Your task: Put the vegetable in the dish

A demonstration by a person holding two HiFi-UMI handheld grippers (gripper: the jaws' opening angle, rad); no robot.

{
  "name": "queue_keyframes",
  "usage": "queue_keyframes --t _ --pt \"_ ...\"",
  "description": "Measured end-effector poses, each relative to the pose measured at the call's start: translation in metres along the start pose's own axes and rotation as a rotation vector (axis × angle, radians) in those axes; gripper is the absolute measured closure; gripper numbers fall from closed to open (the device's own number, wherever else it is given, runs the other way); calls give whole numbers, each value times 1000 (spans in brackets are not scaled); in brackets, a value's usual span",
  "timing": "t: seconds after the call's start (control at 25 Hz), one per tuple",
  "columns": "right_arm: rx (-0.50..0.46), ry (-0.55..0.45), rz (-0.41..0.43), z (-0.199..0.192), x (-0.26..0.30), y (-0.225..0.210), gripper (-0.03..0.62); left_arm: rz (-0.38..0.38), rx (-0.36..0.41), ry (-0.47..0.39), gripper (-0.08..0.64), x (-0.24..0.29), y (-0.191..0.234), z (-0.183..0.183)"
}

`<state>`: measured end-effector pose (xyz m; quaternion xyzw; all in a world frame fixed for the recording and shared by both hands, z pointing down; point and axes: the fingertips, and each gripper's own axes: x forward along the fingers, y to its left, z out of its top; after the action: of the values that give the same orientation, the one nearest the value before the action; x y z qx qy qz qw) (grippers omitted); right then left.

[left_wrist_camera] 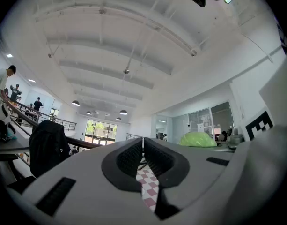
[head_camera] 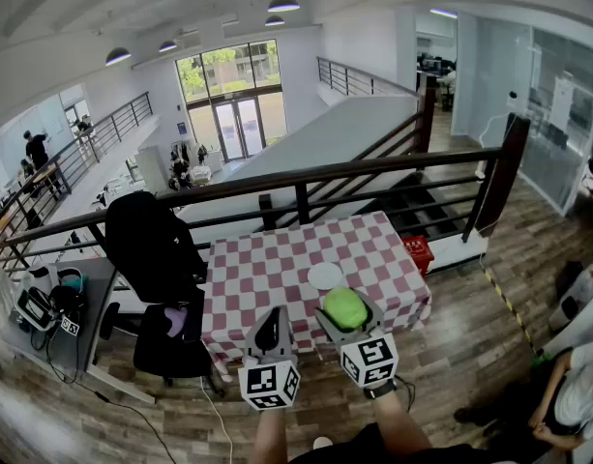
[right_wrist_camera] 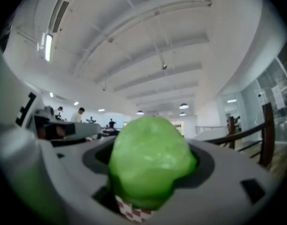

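Observation:
A round green vegetable (head_camera: 345, 308) sits between the jaws of my right gripper (head_camera: 347, 310), which is shut on it above the near edge of the checked table (head_camera: 277, 269). It fills the middle of the right gripper view, where the vegetable (right_wrist_camera: 150, 161) bulges wide between the jaws. A small white dish (head_camera: 326, 276) lies on the cloth just beyond it. My left gripper (head_camera: 270, 329) hangs beside the right one with its jaws shut and nothing in them; in its own view the pads (left_wrist_camera: 134, 156) meet. The vegetable (left_wrist_camera: 198, 139) shows at right there.
A black office chair (head_camera: 156, 259) stands at the table's left side. A dark railing (head_camera: 306, 187) runs behind the table. A red crate (head_camera: 418, 253) sits on the floor at the table's right. A desk with gear (head_camera: 44, 307) stands at far left. A person (head_camera: 567, 394) crouches at lower right.

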<state>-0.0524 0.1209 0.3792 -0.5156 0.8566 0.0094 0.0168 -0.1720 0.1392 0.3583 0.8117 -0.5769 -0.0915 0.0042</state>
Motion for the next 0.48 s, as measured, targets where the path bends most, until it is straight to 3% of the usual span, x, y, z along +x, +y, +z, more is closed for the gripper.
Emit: queue_keyframes --t 0.32,0.48 --pt "-36 10 55 -1 23 26 231 -32 -18 5 531 13 21 -10" --pt "-65 31 9 -8 30 14 232 -35 -58 16 531 24 20 -18"
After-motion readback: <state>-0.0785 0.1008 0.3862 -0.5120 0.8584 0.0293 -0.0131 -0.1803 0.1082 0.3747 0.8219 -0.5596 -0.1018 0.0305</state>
